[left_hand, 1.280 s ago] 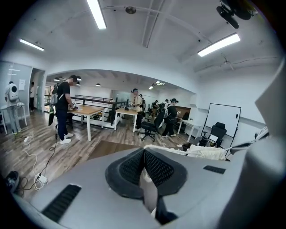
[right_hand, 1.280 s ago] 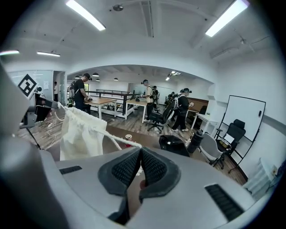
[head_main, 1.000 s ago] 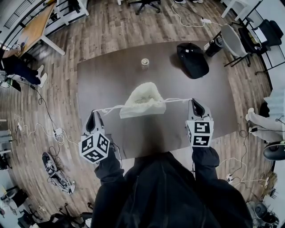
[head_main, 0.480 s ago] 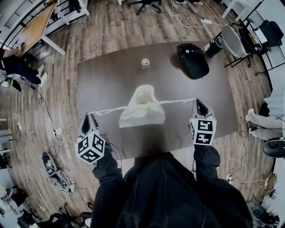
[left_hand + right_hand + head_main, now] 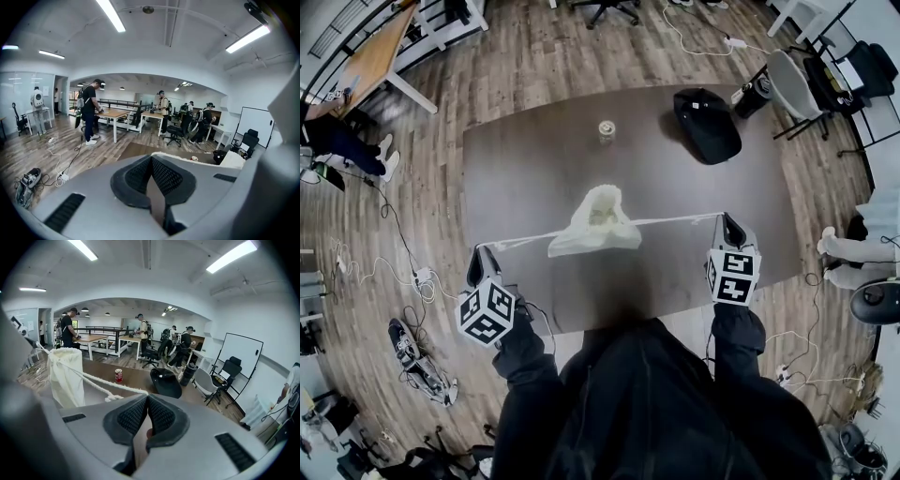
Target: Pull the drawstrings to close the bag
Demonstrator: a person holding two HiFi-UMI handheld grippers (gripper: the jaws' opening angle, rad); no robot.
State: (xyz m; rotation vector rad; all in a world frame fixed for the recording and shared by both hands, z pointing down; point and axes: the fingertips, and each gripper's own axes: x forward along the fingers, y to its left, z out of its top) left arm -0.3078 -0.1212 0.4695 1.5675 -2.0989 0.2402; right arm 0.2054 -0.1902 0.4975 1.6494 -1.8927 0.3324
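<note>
Dark table (image 5: 534, 178); cream cloth bag (image 5: 595, 225) sits near its front middle, upright in the right gripper view, mouth gathered to a narrow ruffle but, by my reading, not quite shut. Left gripper (image 5: 484, 255) and right gripper (image 5: 727, 221) are well apart on either side, each with its jaws pressed together on a cord end. Left drawstring (image 5: 525, 240) and right drawstring (image 5: 675, 221) run taut, nearly level, into the bag's neck. Judgement: cinch almost done. Pull outward evenly along the cord line and low, so the bag neither drags nor tips. Hold a firm pinch, since thin cord may slip.
</note>
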